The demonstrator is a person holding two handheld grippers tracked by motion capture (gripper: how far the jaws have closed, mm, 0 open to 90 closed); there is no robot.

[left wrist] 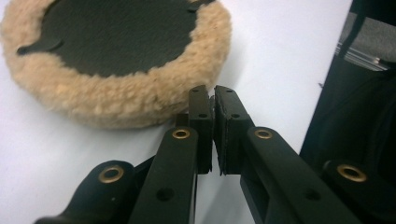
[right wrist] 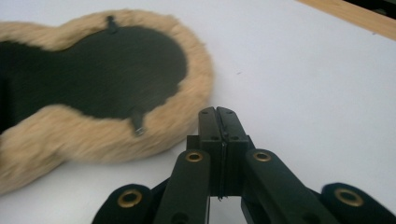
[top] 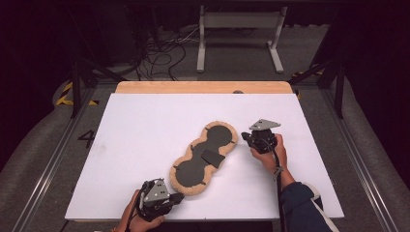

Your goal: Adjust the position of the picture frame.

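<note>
High view: one tan fleece-edged, figure-eight shaped pad with a black flat inner face (top: 205, 154) lies diagonally near the middle of the white table board (top: 145, 125), black side up. A small dark flap (top: 212, 157) sits on its waist; I cannot tell whether it is loose or attached.

Left gripper (top: 175, 197) rests near the front edge of the board, just beside the pad's lower lobe, not touching it. In the left gripper view the jaws stand nearly together with nothing between them, and the fleece rim (left wrist: 116, 98) is right ahead of the tips.

Right gripper (top: 245, 137) sits just beside the upper lobe, apart from it. In the right gripper view the jaws are pressed fully together, empty, with the fuzzy edge (right wrist: 187, 93) just to one side.

Handling, as a judgement: the pad looks light and soft, floppy at the narrow waist, so it would likely sag or fold if lifted from one end. The pile should give good grip (not slippery, not fragile). Best hold is probably a pinch on the fleece rim at each lobe, one gripper per end; the flat black face offers nothing to pinch.

Counts: one pad, two lobes, one flap, several small black tabs (right wrist: 137, 122) at the inner edge, two grippers.
</note>
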